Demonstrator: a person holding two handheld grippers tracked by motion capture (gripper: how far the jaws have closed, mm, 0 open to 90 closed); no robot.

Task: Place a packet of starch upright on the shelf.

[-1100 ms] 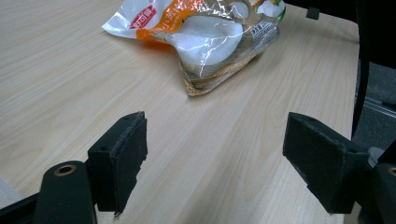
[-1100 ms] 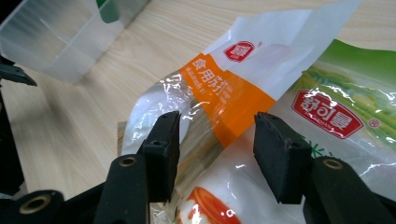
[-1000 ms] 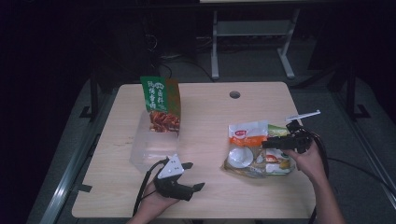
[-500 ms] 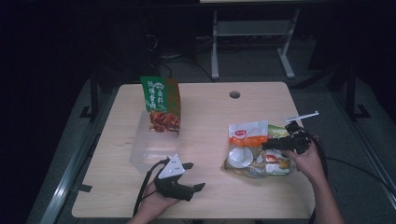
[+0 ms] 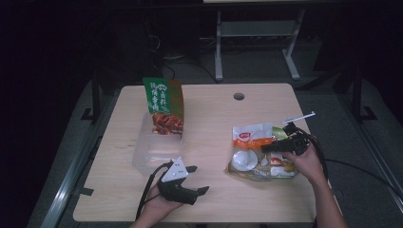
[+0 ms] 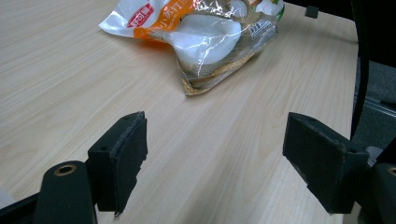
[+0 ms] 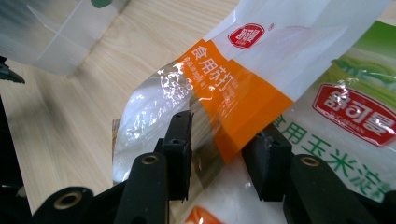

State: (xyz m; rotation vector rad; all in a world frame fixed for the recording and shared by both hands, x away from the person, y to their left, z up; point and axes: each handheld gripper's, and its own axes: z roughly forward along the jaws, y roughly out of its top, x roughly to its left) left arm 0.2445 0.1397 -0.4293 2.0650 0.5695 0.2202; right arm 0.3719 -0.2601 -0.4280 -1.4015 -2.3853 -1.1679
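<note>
1. Orange and white, the packet [image 7: 233,88] lies on the bench [image 5: 214,118], right in front of the right claw [image 7: 224,154]. It rests on top of other bags [image 5: 259,164].
2. Its jaws sit on each side of the packet's orange stripe, with a small gap left. They are partly open and I think not pinching yet.
3. Wide open and holding nothing, the left claw [image 6: 215,163] rests low on the bench. The pile of bags is well ahead of it.
4. The packet looks shiny and slippery. It could slide out, or the claw could grab two bags at once.
5. A clear box [image 5: 154,152] sits just beyond the left claw, with a green bag [image 5: 164,107] standing behind it.
6. I cannot tell what is inside the bags. The pile hides its lower bags.
</note>
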